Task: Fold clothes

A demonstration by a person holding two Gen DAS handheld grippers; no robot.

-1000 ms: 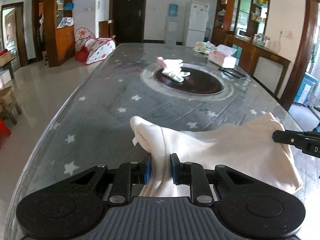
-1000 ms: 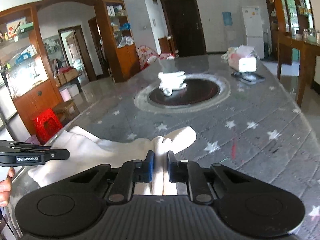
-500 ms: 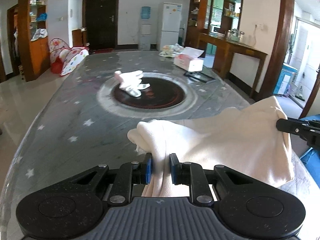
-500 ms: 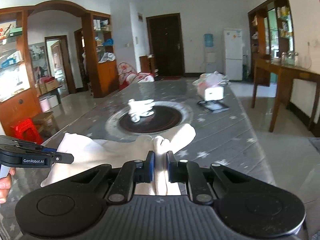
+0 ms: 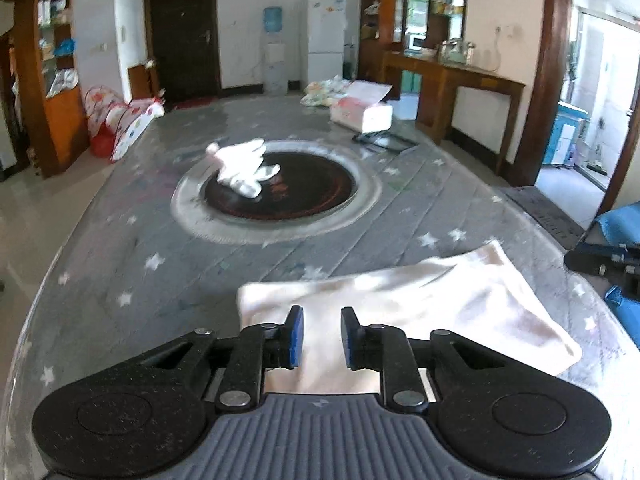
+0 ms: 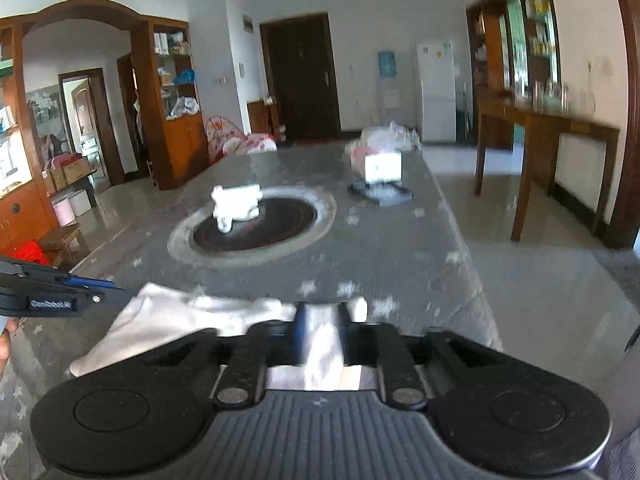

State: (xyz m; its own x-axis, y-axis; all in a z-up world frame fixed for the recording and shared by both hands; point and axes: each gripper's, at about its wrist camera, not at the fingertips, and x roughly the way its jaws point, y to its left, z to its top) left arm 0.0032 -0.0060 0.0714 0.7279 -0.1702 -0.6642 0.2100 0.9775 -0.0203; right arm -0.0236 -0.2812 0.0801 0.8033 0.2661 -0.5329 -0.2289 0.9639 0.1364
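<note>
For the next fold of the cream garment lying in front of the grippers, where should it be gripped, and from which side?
Probably the two near corners of the cream garment, approached low from the table's near edge. It lies flat, its far edge a closed fold, and no thick bunch stands up to pinch.

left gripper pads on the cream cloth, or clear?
Apart. Left wrist view: left gripper stands open, gaps beside both pads, cream cloth lying flat below.

A cream cloth (image 5: pixel 404 300) is lying at lower centre on a grey table cover (image 5: pixel 120 240) showing white stars.
</note>
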